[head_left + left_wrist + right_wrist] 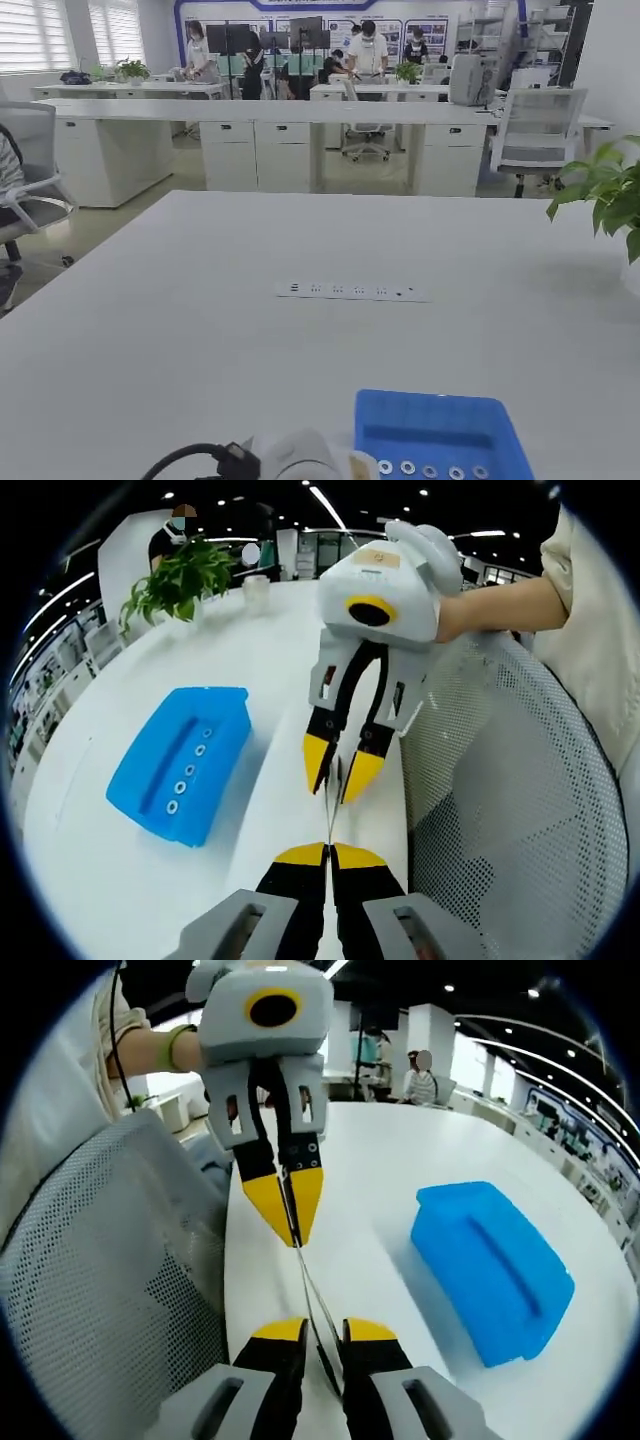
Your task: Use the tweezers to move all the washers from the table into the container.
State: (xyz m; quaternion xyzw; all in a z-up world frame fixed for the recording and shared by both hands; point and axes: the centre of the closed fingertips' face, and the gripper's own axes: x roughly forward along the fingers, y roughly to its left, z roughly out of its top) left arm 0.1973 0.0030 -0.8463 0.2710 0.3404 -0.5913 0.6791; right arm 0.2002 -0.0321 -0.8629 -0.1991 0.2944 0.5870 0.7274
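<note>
The left gripper (326,848) and right gripper (325,1328) both pinch thin metal tweezers (305,1270) beside the blue plastic container (140,780) holding silver washers (194,768).

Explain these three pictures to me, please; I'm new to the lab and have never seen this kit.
No robot here: a person works two hand-held, two-jaw grippers. The wide picture comes from a camera on their head; the two round ones come from cameras riding on the grippers, each looking along its own yellow-tipped jaws. On the white table sits a blue container with five washers in a row on it. Thin metal tweezers run between the grippers. The left gripper is shut on one end; the right gripper has its jaws either side of the other, but whether they press I cannot tell.
</note>
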